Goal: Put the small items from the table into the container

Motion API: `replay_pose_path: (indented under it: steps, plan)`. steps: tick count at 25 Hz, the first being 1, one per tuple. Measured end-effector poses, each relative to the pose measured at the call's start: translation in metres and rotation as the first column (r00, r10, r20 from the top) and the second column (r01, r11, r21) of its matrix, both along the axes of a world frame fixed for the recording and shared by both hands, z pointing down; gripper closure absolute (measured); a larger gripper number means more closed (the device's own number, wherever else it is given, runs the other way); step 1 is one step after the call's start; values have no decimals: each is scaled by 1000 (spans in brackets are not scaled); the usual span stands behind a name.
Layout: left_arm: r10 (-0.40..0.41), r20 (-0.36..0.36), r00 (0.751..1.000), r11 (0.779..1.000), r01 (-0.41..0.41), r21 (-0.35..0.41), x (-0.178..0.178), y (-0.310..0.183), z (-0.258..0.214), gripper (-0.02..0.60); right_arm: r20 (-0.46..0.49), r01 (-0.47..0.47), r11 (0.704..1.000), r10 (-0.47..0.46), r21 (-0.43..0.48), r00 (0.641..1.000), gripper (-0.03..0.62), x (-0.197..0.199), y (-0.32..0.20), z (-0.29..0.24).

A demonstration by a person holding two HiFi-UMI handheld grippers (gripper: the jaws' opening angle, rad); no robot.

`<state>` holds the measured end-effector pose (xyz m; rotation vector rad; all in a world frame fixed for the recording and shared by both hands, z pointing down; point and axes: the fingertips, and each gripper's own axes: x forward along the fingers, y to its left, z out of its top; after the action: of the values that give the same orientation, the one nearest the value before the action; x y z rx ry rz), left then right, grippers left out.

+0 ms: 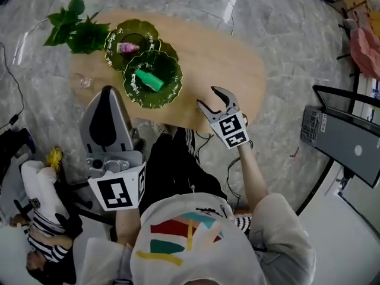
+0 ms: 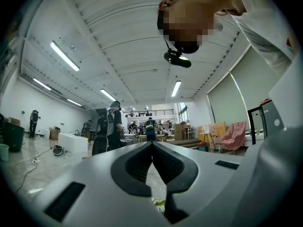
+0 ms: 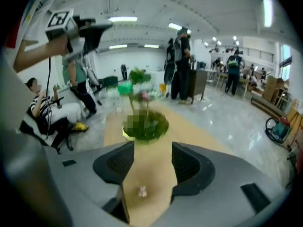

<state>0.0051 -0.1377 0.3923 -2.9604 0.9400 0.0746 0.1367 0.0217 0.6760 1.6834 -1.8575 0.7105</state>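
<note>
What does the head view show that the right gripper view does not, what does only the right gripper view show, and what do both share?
Only the head view: the person's shirt and, from above, the marker cube on the right gripper.
Only the right gripper view: people standing in the hall, ceiling lights, and that gripper's jaws from behind, standing apart over the table.
Both: the wooden table, the green dishes, the plant and the left gripper.

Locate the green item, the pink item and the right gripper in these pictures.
green item (image 1: 151, 79), head view, middle of its body
pink item (image 1: 127, 47), head view, its centre
right gripper (image 1: 206, 96), head view, midway between its open fingertips
</note>
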Motion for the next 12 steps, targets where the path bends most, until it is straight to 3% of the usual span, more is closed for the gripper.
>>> replay_pose_path:
  steps: [2, 5, 7, 8, 9, 12]
  plan:
    - [-8, 1, 1000, 1000, 8, -8, -10, 7, 29, 575, 25, 27, 989, -24, -146, 999, 338, -18, 34, 82]
    - [-17, 49, 999, 1000, 18, -12, -21, 14, 73, 575, 51, 13, 963, 1, -269, 999, 338, -36, 66, 156]
    - [-19, 75, 997, 999, 22, -32, -26, 16, 94, 575, 61, -1, 954, 20, -299, 998, 341, -44, 74, 178]
    - [-20, 82, 996, 999, 24, -40, -27, 16, 101, 575, 53, -14, 952, 31, -305, 998, 374, -45, 75, 184]
    - [-22, 86, 996, 999, 26, -44, -28, 16, 104, 575, 38, -27, 951, 41, -307, 998, 480, -45, 75, 188]
    - [-27, 74, 997, 999, 31, -44, -27, 13, 100, 575, 30, -48, 947, 60, -317, 998, 496, -41, 72, 184]
